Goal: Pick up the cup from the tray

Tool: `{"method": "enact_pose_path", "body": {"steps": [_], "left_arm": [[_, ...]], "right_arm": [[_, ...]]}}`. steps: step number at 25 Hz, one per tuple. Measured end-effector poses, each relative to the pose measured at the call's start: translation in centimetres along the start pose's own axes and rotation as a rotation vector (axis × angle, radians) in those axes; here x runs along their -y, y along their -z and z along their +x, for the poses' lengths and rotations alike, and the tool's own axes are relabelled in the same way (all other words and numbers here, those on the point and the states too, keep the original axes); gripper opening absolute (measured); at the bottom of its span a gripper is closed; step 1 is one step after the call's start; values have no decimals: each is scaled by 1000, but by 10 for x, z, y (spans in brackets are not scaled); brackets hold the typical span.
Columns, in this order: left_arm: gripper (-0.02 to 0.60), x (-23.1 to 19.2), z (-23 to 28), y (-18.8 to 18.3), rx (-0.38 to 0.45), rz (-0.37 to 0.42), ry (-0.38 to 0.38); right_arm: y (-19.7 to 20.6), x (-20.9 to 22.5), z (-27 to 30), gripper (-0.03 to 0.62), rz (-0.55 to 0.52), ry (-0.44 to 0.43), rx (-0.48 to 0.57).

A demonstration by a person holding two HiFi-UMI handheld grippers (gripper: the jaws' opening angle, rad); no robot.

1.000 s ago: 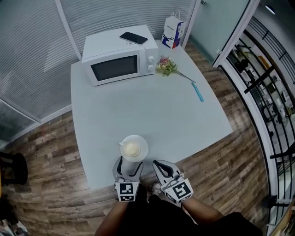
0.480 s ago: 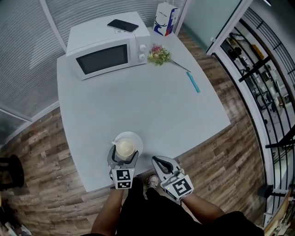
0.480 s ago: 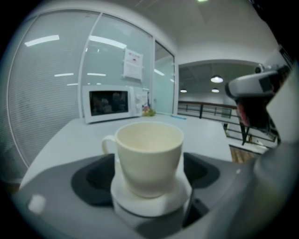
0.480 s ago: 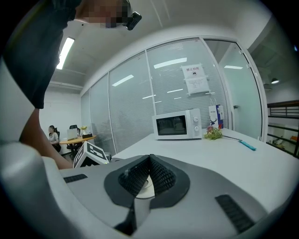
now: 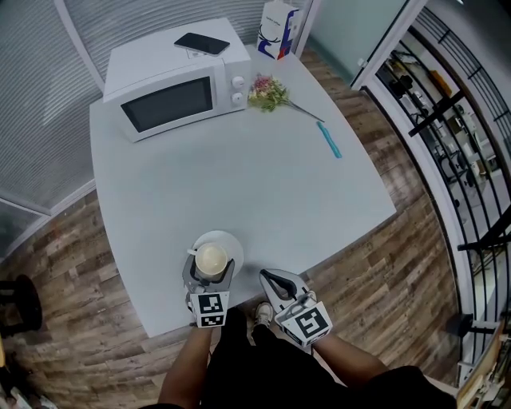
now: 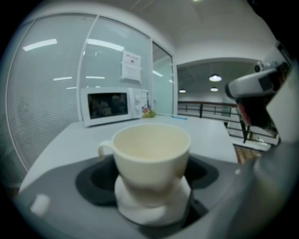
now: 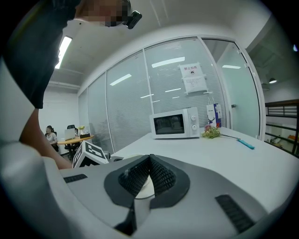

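A cream cup (image 5: 211, 260) with its handle to the left stands on a white saucer-like tray (image 5: 232, 243) near the table's front edge. My left gripper (image 5: 211, 269) reaches over that edge with one jaw on each side of the cup (image 6: 152, 154). The jaws are closing, and dark pad still shows on both sides of the cup. The tray (image 6: 154, 211) shows under the cup between the jaws. My right gripper (image 5: 273, 280) hangs just off the table edge to the right, shut and empty, its ribbed pads meeting in the right gripper view (image 7: 149, 161).
On the white table (image 5: 239, 176), a microwave (image 5: 172, 96) with a phone (image 5: 203, 43) on top stands at the far side. Beside it are a flower sprig (image 5: 267, 93), a paper bag (image 5: 275, 17) and a blue pen (image 5: 328, 139). Glass walls behind, a railing (image 5: 447, 120) at right.
My left gripper has moved forward over the table edge, so its jaws now stand around the cup. The right gripper has stayed where it was.
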State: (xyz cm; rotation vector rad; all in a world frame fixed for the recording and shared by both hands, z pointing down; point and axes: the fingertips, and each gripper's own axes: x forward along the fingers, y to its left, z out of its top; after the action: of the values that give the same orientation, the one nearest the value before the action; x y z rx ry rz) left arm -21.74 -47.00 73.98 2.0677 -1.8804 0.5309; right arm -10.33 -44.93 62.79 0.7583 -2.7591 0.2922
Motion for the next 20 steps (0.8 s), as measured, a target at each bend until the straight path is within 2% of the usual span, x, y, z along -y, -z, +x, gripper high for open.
{"method": "enact_pose_path", "body": {"steps": [3,9,15,20], "left_arm": [[426,2,-5,-4,5,-17,8],[426,7,-20,-25,37,2,17],[426,9,-42,-59,85,-5,15],[426,11,-64,-85,125,14,-5]], "right_arm": [[0,1,0,5,-7,-2,3],[-1,1,5,5,-8,-11,16],[-22,-3,8,5,-40,-27,37],[-45,-2,5,5,-71,-21,108]]}}
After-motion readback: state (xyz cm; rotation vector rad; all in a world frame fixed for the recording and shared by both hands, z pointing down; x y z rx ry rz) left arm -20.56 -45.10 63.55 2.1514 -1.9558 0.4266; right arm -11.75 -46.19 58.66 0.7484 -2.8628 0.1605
